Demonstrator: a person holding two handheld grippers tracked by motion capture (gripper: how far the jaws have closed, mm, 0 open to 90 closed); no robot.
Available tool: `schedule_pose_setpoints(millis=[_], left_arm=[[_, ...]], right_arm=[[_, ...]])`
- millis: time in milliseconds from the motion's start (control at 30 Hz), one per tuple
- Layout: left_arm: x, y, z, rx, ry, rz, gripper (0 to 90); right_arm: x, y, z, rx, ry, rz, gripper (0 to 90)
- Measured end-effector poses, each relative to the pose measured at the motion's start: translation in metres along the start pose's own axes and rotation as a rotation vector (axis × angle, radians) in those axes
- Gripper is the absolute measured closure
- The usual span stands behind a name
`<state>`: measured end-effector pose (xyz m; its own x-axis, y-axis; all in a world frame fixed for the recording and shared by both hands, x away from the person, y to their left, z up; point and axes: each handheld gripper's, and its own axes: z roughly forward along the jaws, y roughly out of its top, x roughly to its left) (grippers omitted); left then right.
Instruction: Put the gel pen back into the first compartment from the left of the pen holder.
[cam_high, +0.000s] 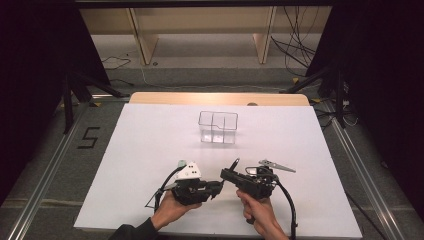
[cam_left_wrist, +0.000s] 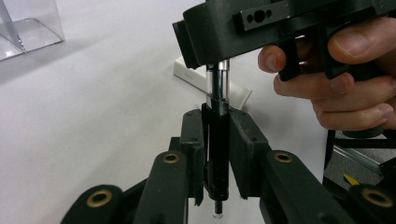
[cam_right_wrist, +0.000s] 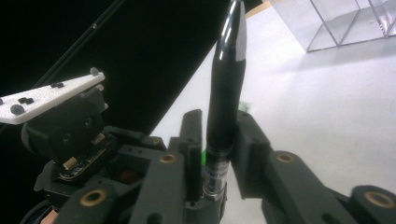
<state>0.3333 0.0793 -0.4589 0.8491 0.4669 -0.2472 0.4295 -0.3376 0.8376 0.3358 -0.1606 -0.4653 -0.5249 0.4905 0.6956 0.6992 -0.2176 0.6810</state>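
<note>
Both my grippers sit at the near edge of the white table (cam_high: 150, 150), jaws facing each other, one pen (cam_left_wrist: 217, 116) shared between them. Left gripper (cam_left_wrist: 215, 140): jaws narrow, clamped on the black lower part of the pen, tip poking out below. Right gripper (cam_right_wrist: 215, 149): jaws pinched on the pen too, black barrel standing up between the pads with a silver band down at the base. In the left gripper view my right hand (cam_left_wrist: 336, 70) wraps its handle and the chrome section of the pen runs up into that gripper's body. From the high view the two meet in the middle, left gripper (cam_high: 216, 187), right gripper (cam_high: 226, 174), pen held off the table.

Progress, my guess: pick-up done, both ends gripped, so I'm mid-way through pulling the pen apart or uncapping it. No gap between the parts that I can see, so the separation looks not done yet. Clear box (cam_high: 218, 127) with dividers stands well apart at mid-table; I make out nothing in it, so it's likely where the pieces go. Small white block (cam_left_wrist: 187, 70) lies on the table just behind the pen; can't tell what it is.
</note>
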Motion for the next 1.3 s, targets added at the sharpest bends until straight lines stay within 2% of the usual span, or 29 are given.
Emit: schedule_pose_setpoints(millis=[100,267,433,567,667,933,1033,1300], left_arm=[[0.0,0.0,0.0,-0.002,-0.004,0.005,76.3],[0.001,0.001,-0.002,-0.002,-0.023,-0.017,74.4],[0.0,0.001,-0.003,-0.006,-0.034,0.007,54.9],[-0.001,0.001,-0.004,0.002,-0.008,0.03,42.7],[0.002,0.001,-0.007,-0.009,0.014,0.024,36.7],[0.012,-0.003,-0.022,-0.024,0.089,0.006,29.8],[0.016,-0.005,-0.026,-0.034,0.108,-0.012,29.1],[0.023,-0.01,-0.036,-0.037,0.167,-0.029,25.3]], right_arm=[[0.0,0.0,-0.001,0.001,0.002,0.002,78.8],[0.001,0.0,-0.001,-0.007,0.013,-0.002,79.4],[0.002,0.003,-0.005,-0.025,-0.005,-0.035,79.5],[0.003,0.007,-0.009,-0.04,-0.029,-0.062,79.5],[0.002,0.01,-0.012,-0.051,-0.042,-0.077,79.5],[-0.001,0.018,-0.018,-0.083,-0.071,-0.096,79.5],[-0.003,0.019,-0.018,-0.083,-0.08,-0.099,79.5],[-0.002,0.026,-0.019,-0.101,-0.093,-0.115,79.4]])
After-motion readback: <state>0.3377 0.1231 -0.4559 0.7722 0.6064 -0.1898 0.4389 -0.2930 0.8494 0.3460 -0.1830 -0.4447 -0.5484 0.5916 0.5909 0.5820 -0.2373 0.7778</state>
